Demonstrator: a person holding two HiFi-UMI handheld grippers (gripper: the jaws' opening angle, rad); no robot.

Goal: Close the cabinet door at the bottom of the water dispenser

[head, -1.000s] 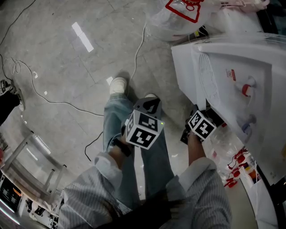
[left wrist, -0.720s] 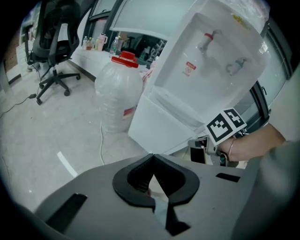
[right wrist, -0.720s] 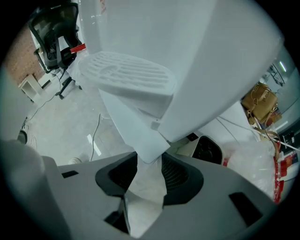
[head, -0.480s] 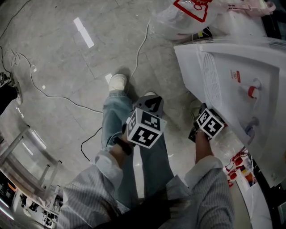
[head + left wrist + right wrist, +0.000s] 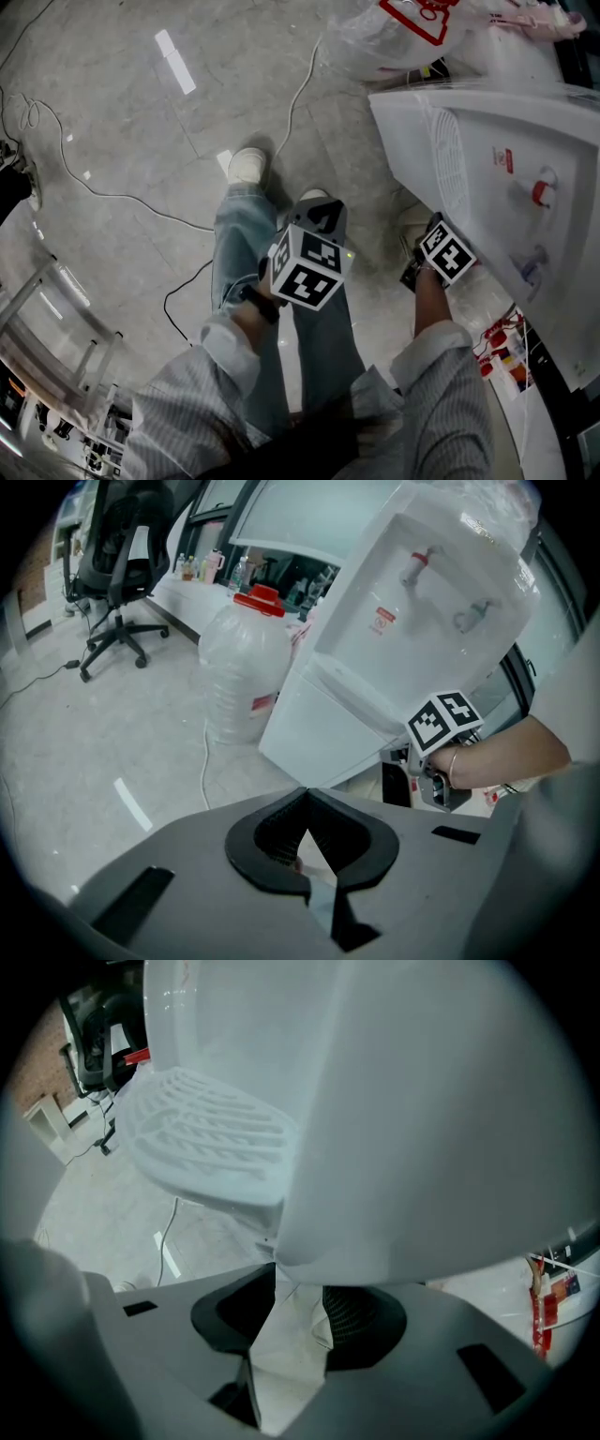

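The white water dispenser (image 5: 506, 150) stands at the right, its red and blue taps facing me. My right gripper (image 5: 424, 264) is low against its front, below the ribbed drip tray (image 5: 206, 1138). In the right gripper view the white cabinet door (image 5: 422, 1129) fills the upper right, and its edge sits between the jaws of the right gripper (image 5: 298, 1283), which are shut on it. The left gripper view shows that gripper (image 5: 427, 780) beside the dark cabinet opening (image 5: 394, 785). My left gripper (image 5: 317, 217) hangs over my legs, well away from the dispenser (image 5: 412, 592), and it (image 5: 305, 799) is shut on nothing.
A large water bottle with a red cap (image 5: 246, 667) stands left of the dispenser. A plastic bag (image 5: 394, 37) lies behind it. Cables (image 5: 300, 84) trail over the grey floor. My shoes (image 5: 246, 167) are in front, a metal rack (image 5: 47, 337) at lower left, an office chair (image 5: 117, 574) farther off.
My right gripper has shifted to the right, closer under the dispenser's front, still holding the door. The left gripper has stayed where it was.
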